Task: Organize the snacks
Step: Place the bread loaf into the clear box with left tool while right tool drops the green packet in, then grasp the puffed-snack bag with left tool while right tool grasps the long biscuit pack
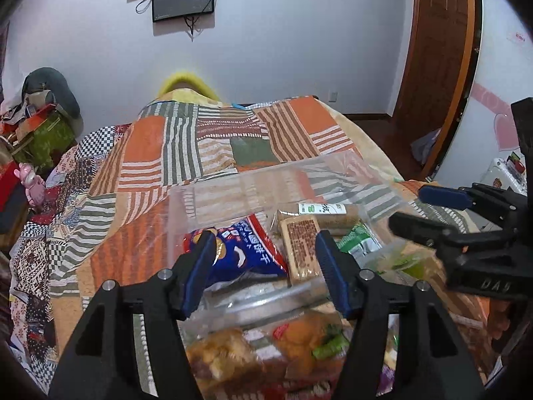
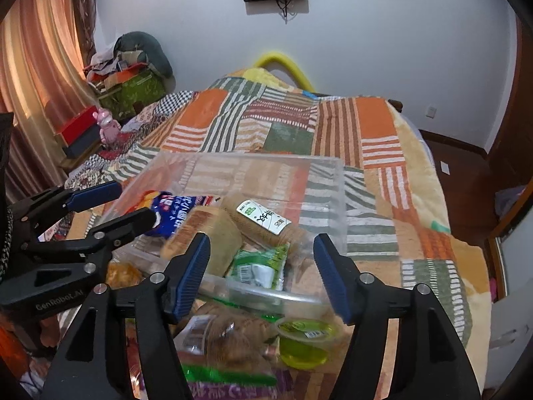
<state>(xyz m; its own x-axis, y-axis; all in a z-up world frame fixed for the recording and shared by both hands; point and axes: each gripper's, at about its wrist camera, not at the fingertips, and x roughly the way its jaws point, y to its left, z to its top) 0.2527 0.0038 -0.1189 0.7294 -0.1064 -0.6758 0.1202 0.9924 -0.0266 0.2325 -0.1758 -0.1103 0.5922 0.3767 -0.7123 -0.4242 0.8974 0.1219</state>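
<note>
A clear plastic bin [image 1: 213,200] [image 2: 329,180] lies on the patchwork quilt. It holds a blue biscuit bag [image 1: 246,256] [image 2: 170,213], a tan cracker pack [image 1: 301,246] [image 2: 213,236], a brown roll with a white label [image 1: 319,215] [image 2: 263,220] and a green-white packet [image 1: 358,241] [image 2: 263,266]. My left gripper [image 1: 265,243] [image 2: 133,205] is open and empty above the bin's near edge. My right gripper [image 2: 261,245] [image 1: 409,206] is open and empty beside it. Loose snacks lie in front: orange fried snack bags [image 1: 253,346], a green jelly cup [image 2: 304,340], a brown snack bag [image 2: 230,336].
The quilt [image 1: 173,153] [image 2: 376,153] covers a bed reaching back to a white wall. Boxes and a pink toy [image 2: 108,126] stand at the left by a curtain [image 2: 36,66]. A wooden door [image 1: 436,43] is at the right.
</note>
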